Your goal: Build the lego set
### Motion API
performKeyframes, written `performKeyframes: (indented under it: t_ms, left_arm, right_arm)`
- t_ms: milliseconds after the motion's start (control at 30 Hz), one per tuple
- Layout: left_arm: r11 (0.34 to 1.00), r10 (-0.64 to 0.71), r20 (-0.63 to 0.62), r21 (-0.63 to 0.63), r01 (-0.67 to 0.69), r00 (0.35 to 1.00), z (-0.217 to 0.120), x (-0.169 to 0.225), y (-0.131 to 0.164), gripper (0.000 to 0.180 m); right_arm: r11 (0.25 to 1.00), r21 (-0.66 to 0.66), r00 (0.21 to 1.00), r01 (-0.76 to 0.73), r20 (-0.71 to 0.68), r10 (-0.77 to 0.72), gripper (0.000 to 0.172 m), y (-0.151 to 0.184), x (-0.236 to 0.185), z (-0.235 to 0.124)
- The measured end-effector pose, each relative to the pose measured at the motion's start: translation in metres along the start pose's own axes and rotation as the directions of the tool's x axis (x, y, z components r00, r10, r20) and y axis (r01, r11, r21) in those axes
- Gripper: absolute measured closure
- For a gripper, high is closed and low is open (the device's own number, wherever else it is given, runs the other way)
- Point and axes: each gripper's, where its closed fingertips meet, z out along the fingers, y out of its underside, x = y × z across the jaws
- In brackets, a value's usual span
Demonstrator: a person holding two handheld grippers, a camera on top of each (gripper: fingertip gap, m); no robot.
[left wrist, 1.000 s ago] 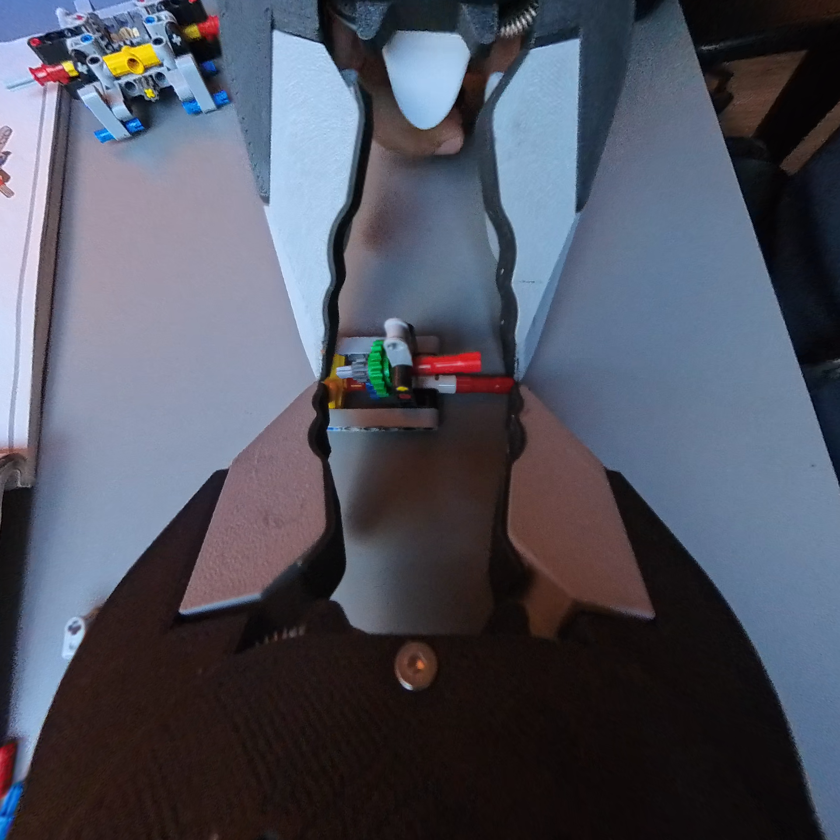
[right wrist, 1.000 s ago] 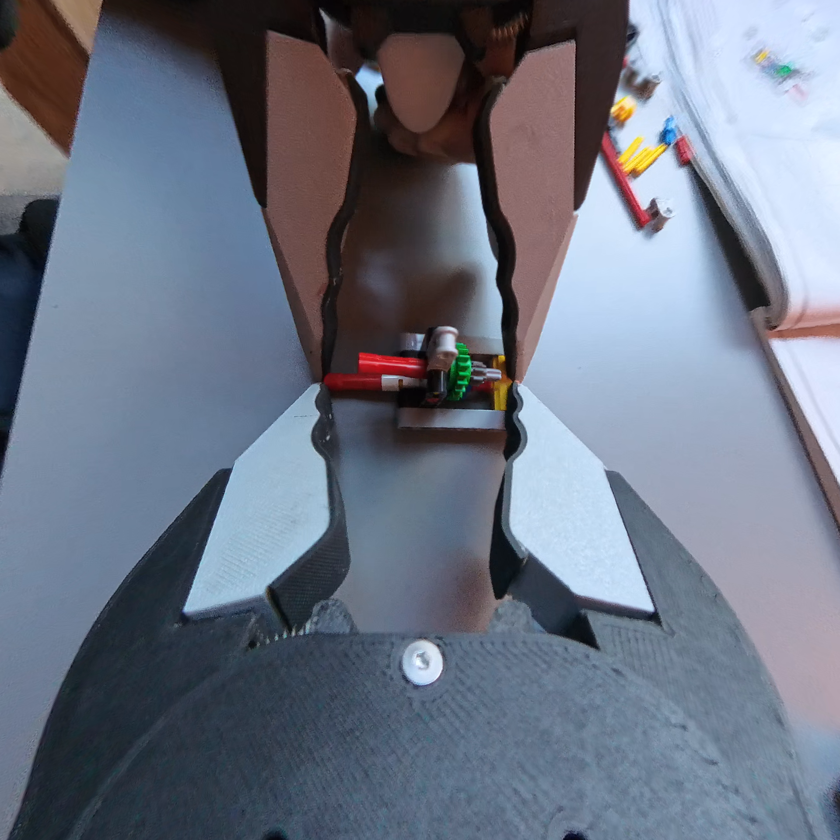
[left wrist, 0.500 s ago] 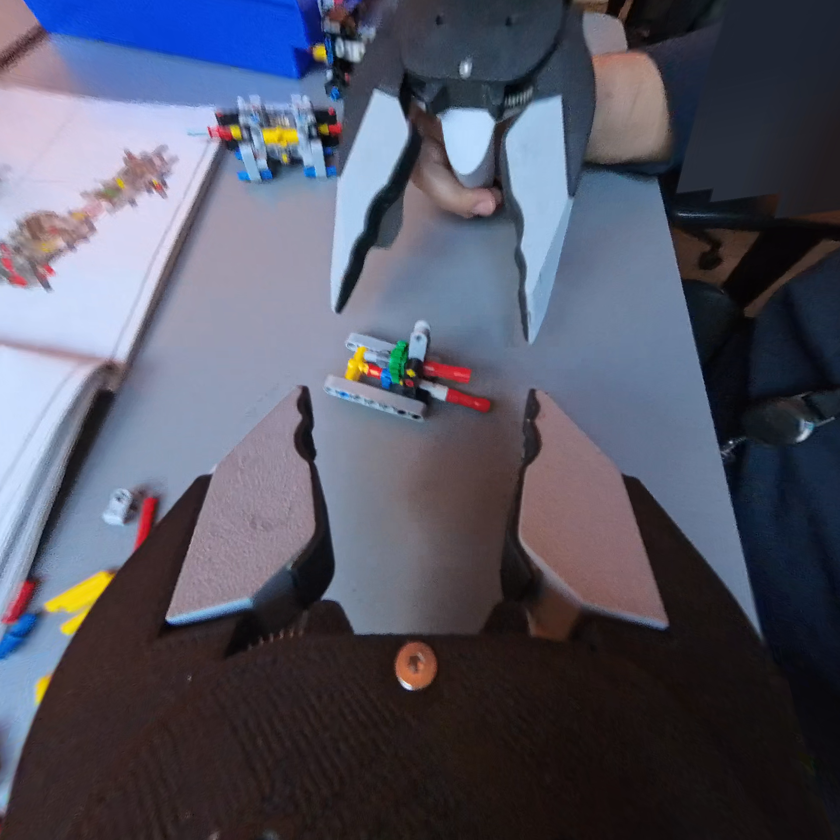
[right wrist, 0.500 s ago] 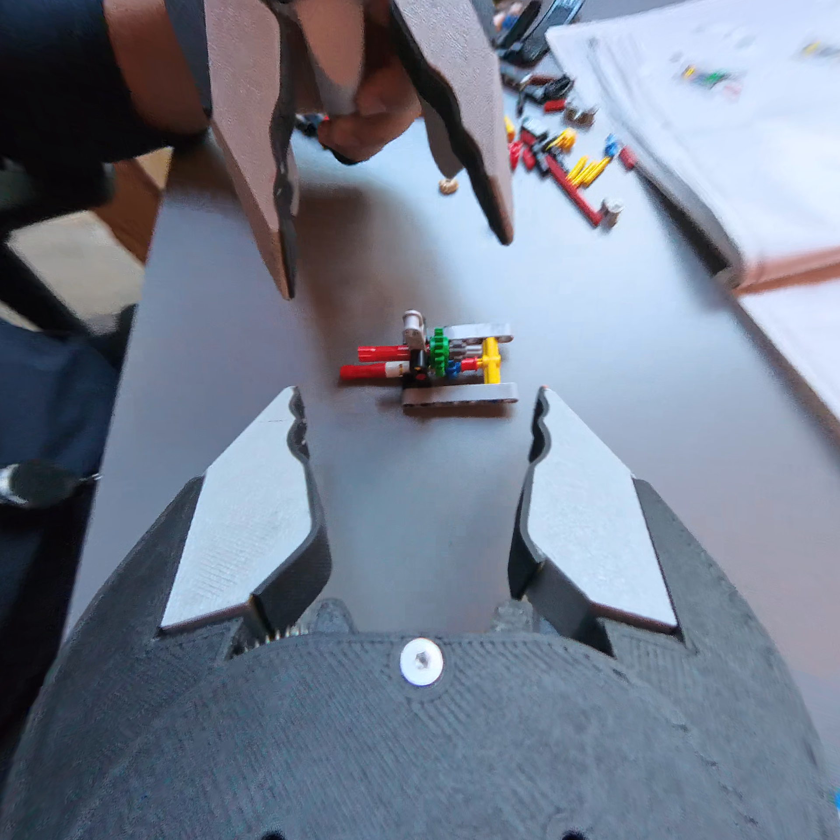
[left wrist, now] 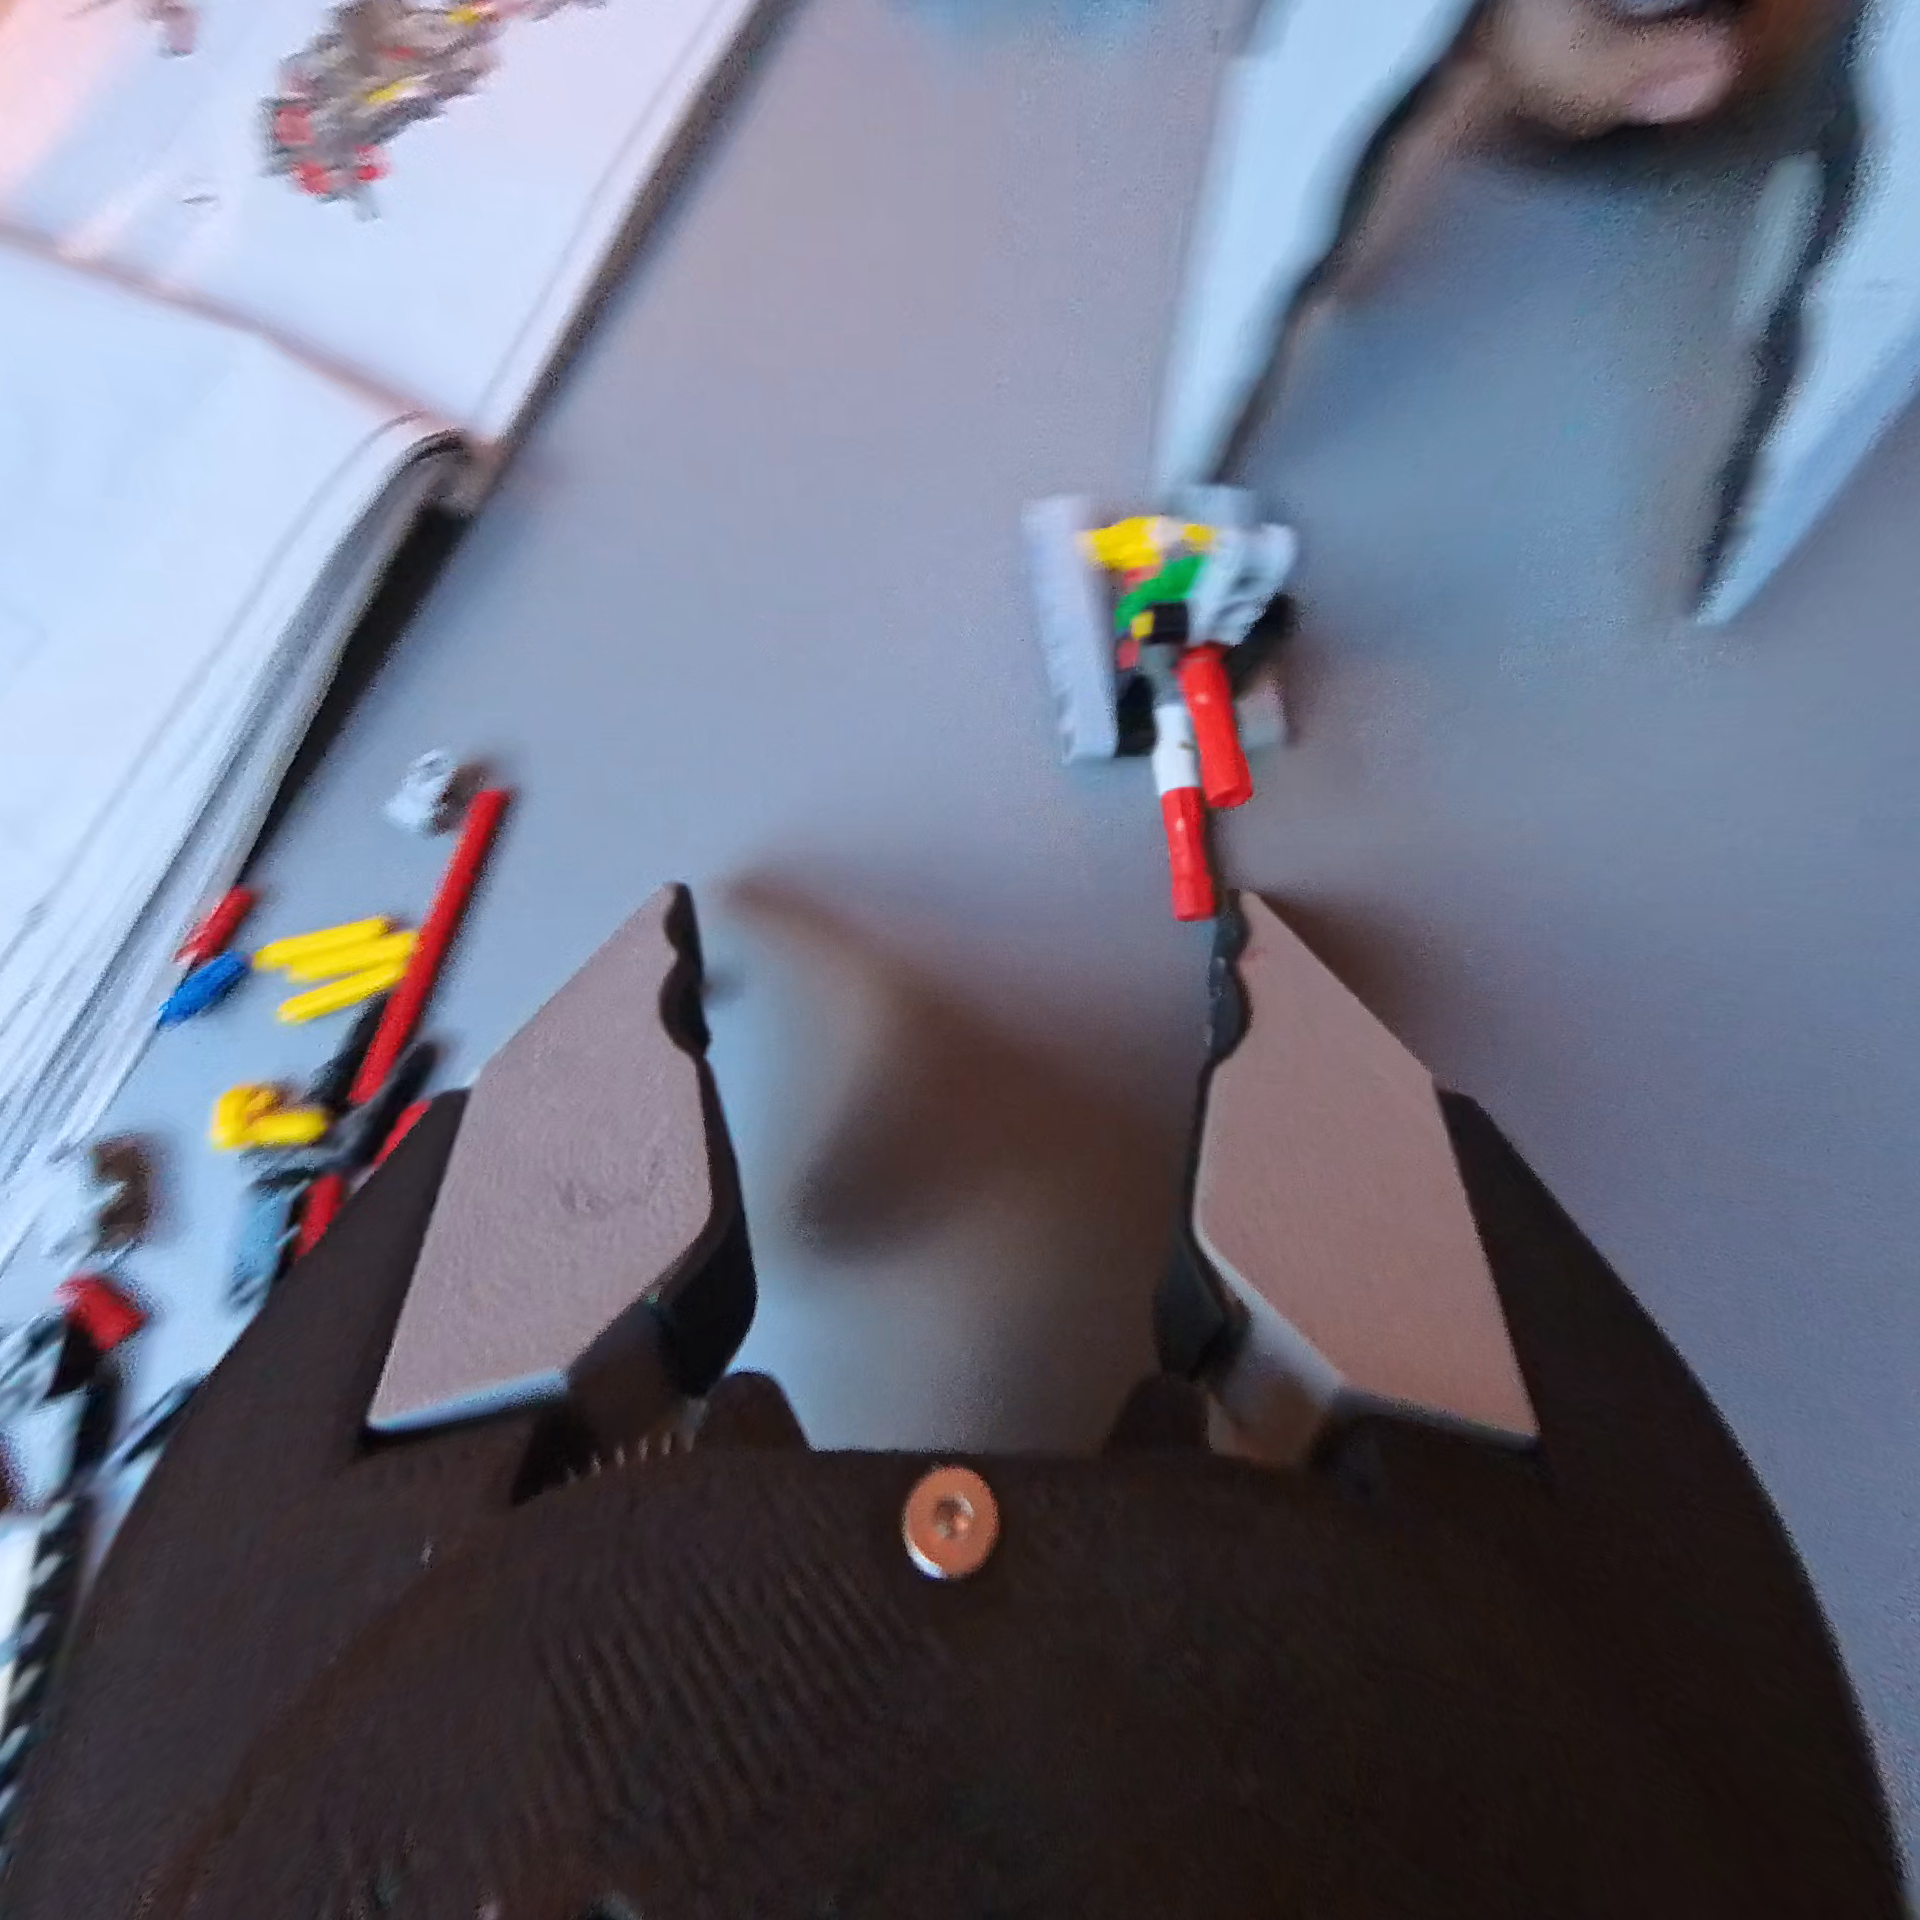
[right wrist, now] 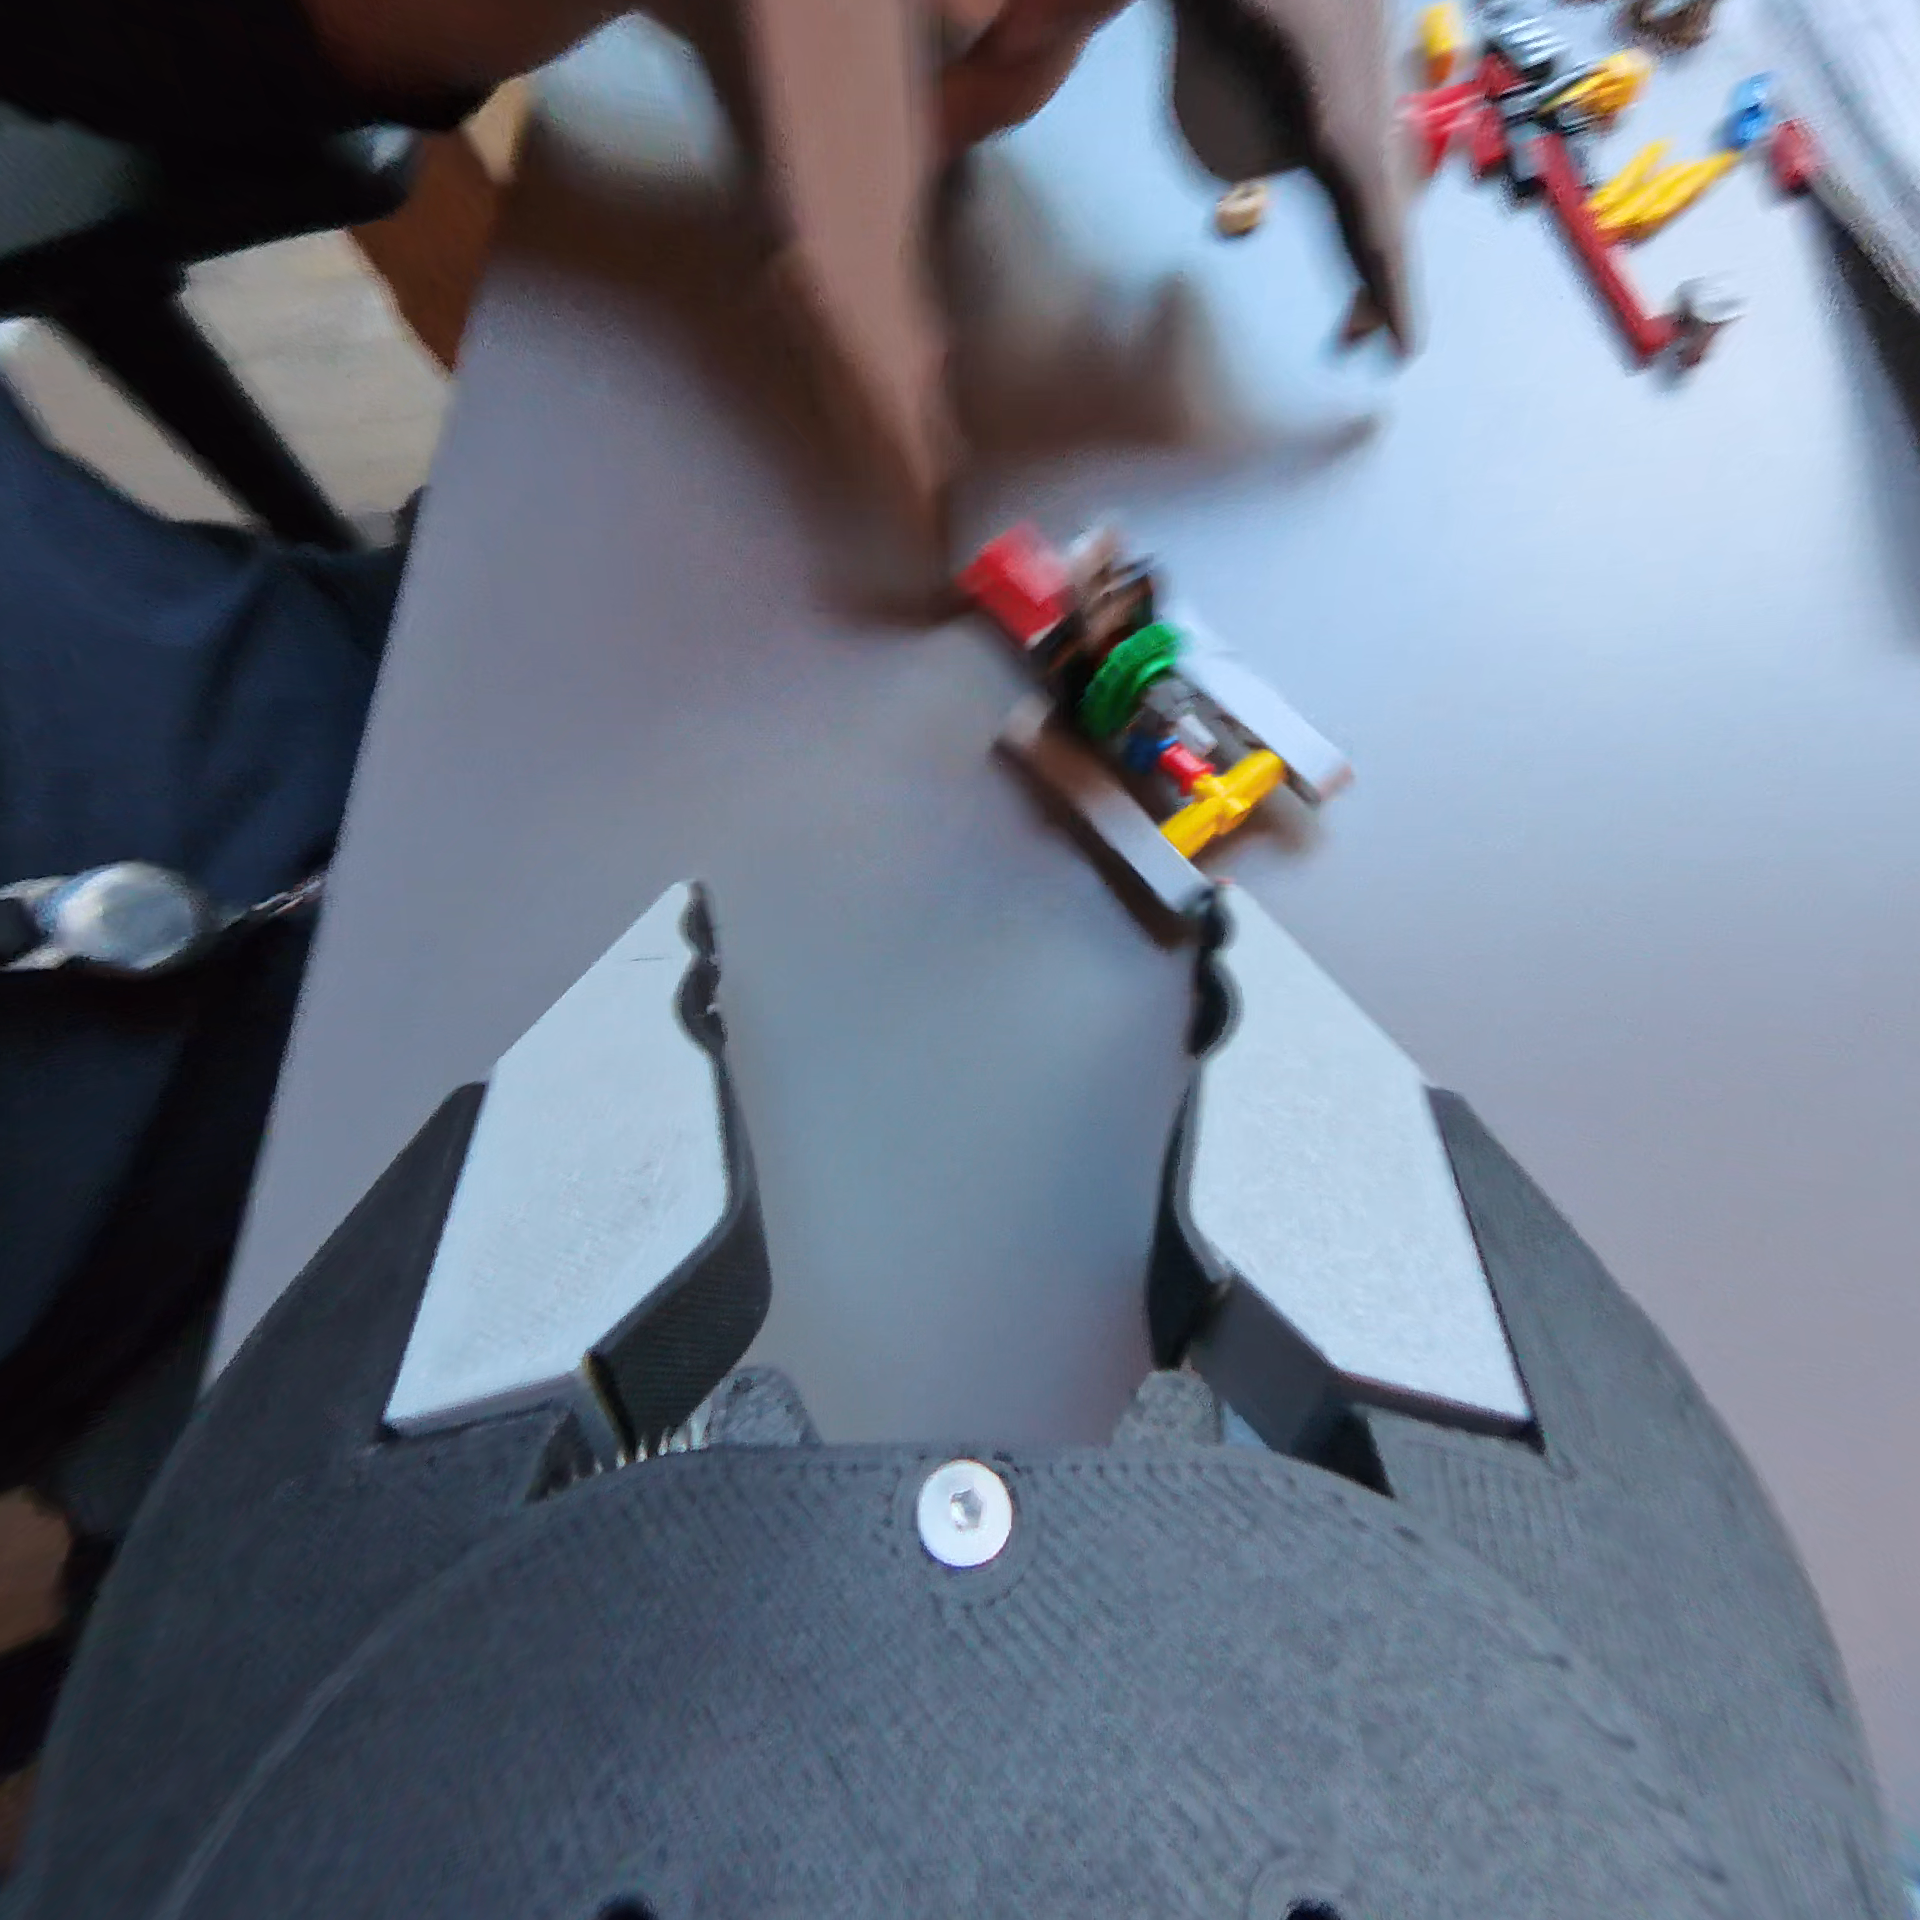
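On the left side of the grey desk (left wrist: 831, 364) an open booklet (left wrist: 208, 468) lies along the edge, and beside it, toward the near left corner, sits a scatter of loose pieces: a long red rod (left wrist: 436, 935), a few yellow pins (left wrist: 332, 966), a blue pin (left wrist: 203, 987) and a small grey connector (left wrist: 421, 795). The left claw (left wrist: 956, 914) hangs over the bare middle of the desk with its brown fingers (left wrist: 582, 1143) spread wide and nothing between them. Ahead of it and a little to its right lies the small brick assembly (left wrist: 1153, 634), two grey beams with a green gear, a yellow cross-piece and two red axles. From the left claw its long axis runs almost straight away, the red axle ends pointing back at the claw and stopping just beside its right fingertip; the blur leaves it unclear whether they touch. The right claw (right wrist: 956, 904), with pale grey fingers (right wrist: 1330, 1195), comes from the opposite side, likewise wide apart and empty. From there the assembly (right wrist: 1153, 717) lies slantwise ahead and to the right, its yellow end and the near grey beam reaching the tip of the right finger, contact again unclear. Both claws look about equally near the assembly, one at each end. The desk around the assembly is bare on all sides; the far-side edge, with a dark chair (right wrist: 156, 727) past it, is well apart from it.
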Motion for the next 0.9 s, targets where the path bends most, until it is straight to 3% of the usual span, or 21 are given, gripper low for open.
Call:
performKeyframes:
  t_ms: [67, 200, 333, 467, 900]
  left_arm:
    - [0.999, -0.037, 0.078, 0.01, 0.037, 0.996, -0.009, -0.023, 0.007, 0.093]
    - [0.996, -0.08, 0.066, 0.043, 0.077, 0.995, -0.021, -0.034, 0.013, 0.095]
    - [0.999, -0.026, 0.013, 0.038, 0.025, 1.0, -0.02, -0.023, 0.013, 0.097]
    - [0.998, 0.048, 0.005, 0.027, -0.048, 0.999, -0.018, -0.014, 0.014, 0.105]
    - [0.995, 0.093, -0.048, 0.037, -0.092, 0.994, -0.018, -0.003, 0.013, 0.13]
  right_arm:
    - [1.0, 0.009, 0.993, 0.015, 0.116, -0.016, 0.113, 0.002, -0.02, -0.006]
    - [0.998, 0.054, 0.999, 0.026, 0.036, -0.028, 0.11, -0.005, -0.008, -0.014]
    - [0.994, 0.112, 1.0, -0.007, 0.007, 0.006, 0.11, -0.011, 0.003, -0.024]
    - [0.993, 0.119, 0.999, -0.029, -0.029, 0.033, 0.111, -0.01, 0.014, -0.026]
    - [0.993, 0.107, 0.993, -0.044, -0.106, 0.056, 0.106, -0.007, 0.03, -0.017]
